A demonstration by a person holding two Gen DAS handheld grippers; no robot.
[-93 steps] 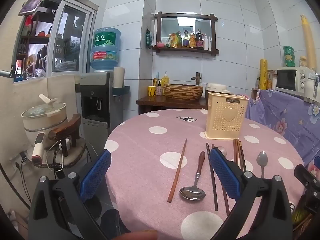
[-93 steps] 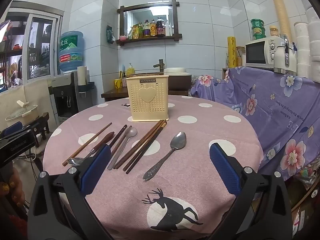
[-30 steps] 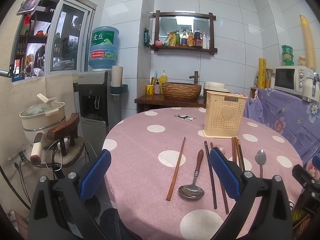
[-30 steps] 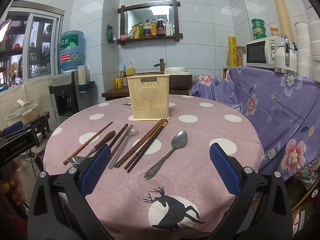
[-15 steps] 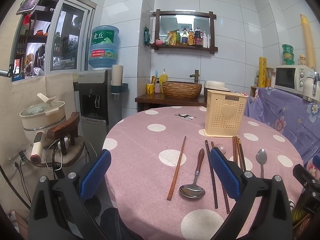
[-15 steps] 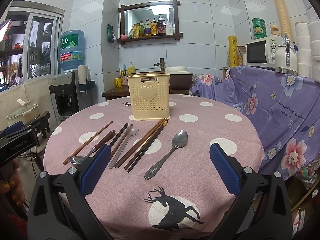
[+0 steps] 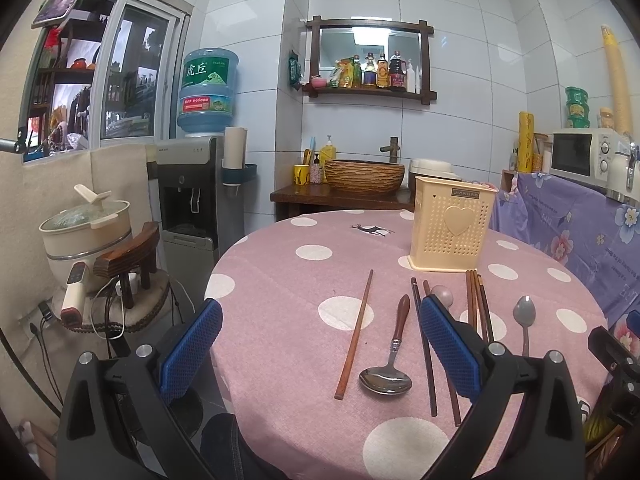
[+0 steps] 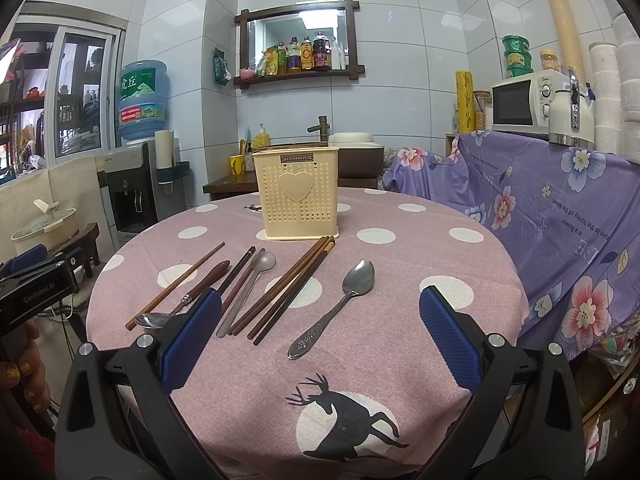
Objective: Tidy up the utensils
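both grippers hover short of the table edge, nothing picked up yet. my left gripper (image 7: 320, 350) has its blue fingers spread wide and empty, and my right gripper (image 8: 320, 336) is the same, wide apart with nothing between the pads.

everything fans out in front of the cream holder (image 8: 298, 194), which stands upright toward the far side of the table (image 8: 400, 352). just in front of the holder's right corner lies a bundle of dark chopsticks (image 8: 294, 290), touching each other. right of that bundle sits the steel spoon (image 8: 334, 308), lying apart. left of the bundle is a pale translucent spoon (image 8: 248, 288) beside a dark pair of chopsticks, then the wood-handled spoon (image 7: 390, 350), then a lone brown chopstick (image 7: 355, 328) furthest left of the holder.

i reckon the chopsticks are light, stiff and thin, lying flat on cloth, so they'll want a pinch around mid-length or they'll tip. the steel spoon looks slick and bowl-heavy; i'd take it on the handle near the neck. the bundle could scatter if i nudge it.
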